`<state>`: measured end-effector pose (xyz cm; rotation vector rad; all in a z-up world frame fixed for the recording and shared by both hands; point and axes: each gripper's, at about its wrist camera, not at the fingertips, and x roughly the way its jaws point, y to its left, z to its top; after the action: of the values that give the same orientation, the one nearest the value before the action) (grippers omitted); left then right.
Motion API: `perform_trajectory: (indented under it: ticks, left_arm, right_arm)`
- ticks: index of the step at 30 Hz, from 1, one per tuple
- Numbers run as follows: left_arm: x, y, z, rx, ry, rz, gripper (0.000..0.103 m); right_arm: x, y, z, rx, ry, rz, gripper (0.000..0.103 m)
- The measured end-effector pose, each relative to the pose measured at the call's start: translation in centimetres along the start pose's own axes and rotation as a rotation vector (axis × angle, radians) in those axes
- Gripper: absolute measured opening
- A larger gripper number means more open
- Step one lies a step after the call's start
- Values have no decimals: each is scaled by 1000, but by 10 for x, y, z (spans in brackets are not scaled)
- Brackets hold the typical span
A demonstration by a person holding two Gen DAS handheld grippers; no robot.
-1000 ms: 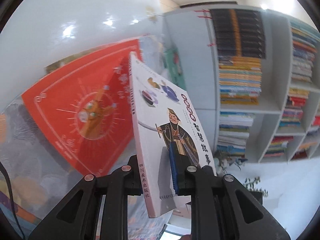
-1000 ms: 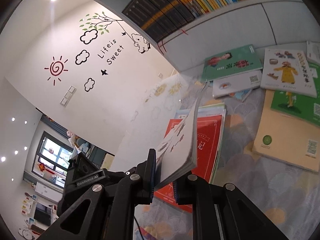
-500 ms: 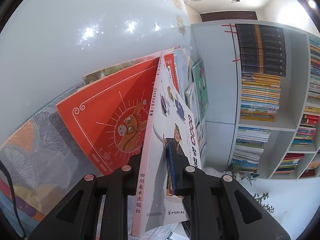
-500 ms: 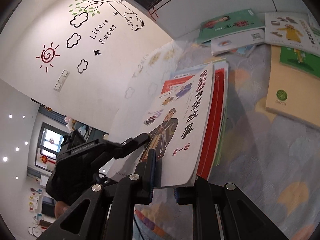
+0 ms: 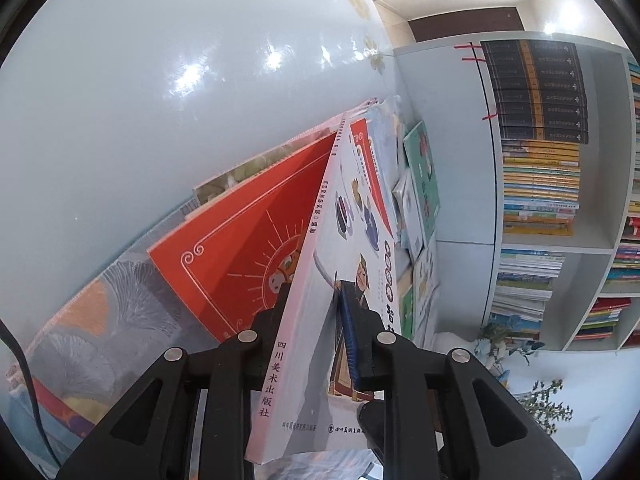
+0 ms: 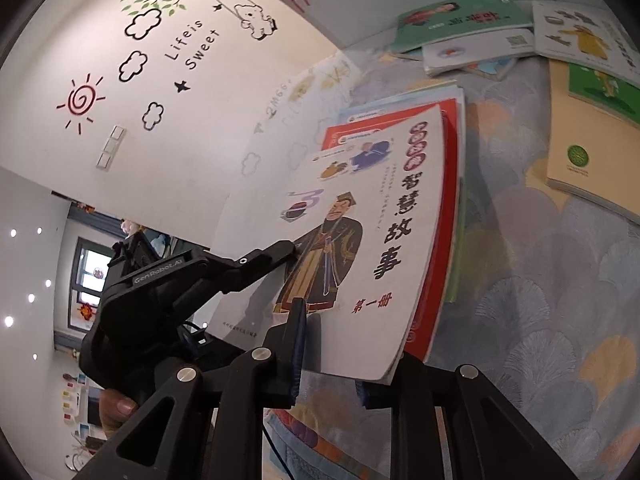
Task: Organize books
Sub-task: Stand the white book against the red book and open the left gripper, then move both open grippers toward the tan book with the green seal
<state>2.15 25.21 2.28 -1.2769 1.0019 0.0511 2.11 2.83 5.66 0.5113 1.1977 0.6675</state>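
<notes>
A white picture book (image 5: 320, 312) with a robed man on its cover is held by both grippers. My left gripper (image 5: 312, 320) is shut on its spine edge. My right gripper (image 6: 332, 356) is shut on its bottom edge, where the white book (image 6: 372, 232) lies nearly flat over a red book (image 6: 448, 216). The red book (image 5: 248, 248) with a gold sun design tops a stack by the wall. The left gripper also shows in the right wrist view (image 6: 280, 256) at the cover's left side.
More books lie loose on the patterned cloth (image 6: 540, 300): a green one (image 6: 460, 20), a white one (image 6: 580, 36) and a tan one (image 6: 588, 160). A white bookshelf (image 5: 560, 184) full of books stands behind. A white wall (image 5: 160, 100) borders the stack.
The white book has swung from upright down toward the red book and now lies almost flat on the stack. Both grippers have stayed shut on it.
</notes>
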Motion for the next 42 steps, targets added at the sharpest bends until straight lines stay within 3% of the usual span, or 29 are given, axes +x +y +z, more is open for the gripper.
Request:
perform_trajectory:
  ticks: [9,13,18,19,20,21,22,24,28,32,35,37,39,42]
  left_arm:
    - [15,-14,12,79,23,47,21]
    - [17,-27,14,137,34,64,21]
    - [21,-31,21,121,31,87,25]
    - [22,-27,24,91,22,101,33]
    - [22,-23,27,65,20,114,43]
    - [21,-16,30,24,18,117,70]
    - [17,-8,31,-15,0,93,90]
    - [4,5,31,-59,-47,29,102]
    - [-28,37,15,-99,-197,1,102]
    - [-53,77,-19,-121,-368,57,102]
    - [-71,83,-41,-42,-464,100,102]
    - [-78,75,-52,31,-508,96,102]
    - [-81,63,-58,102,-521,82,102]
    - [-67,37,-56,182,-368,-41,102]
  right_arm:
    - [4,-1,1,12,15,-33,20]
    - [-2,1,6,27,-19,-36,20]
    - [-6,0,10,51,-27,-47,22]
    - [-3,-1,12,64,-10,-51,33]
    - [2,-2,13,72,20,-52,60]
    - [8,-2,13,80,52,-47,74]
    - [12,-4,12,94,83,-33,91]
    - [13,-10,9,139,97,-5,101]
    - [12,-18,4,173,166,92,103]
    - [3,-38,-13,219,225,202,103]
    - [-10,-57,-28,257,217,207,103]
    - [-23,-72,-35,260,187,163,103]
    - [-37,-88,-36,266,141,111,103]
    - [-60,-111,-37,308,80,50,103]
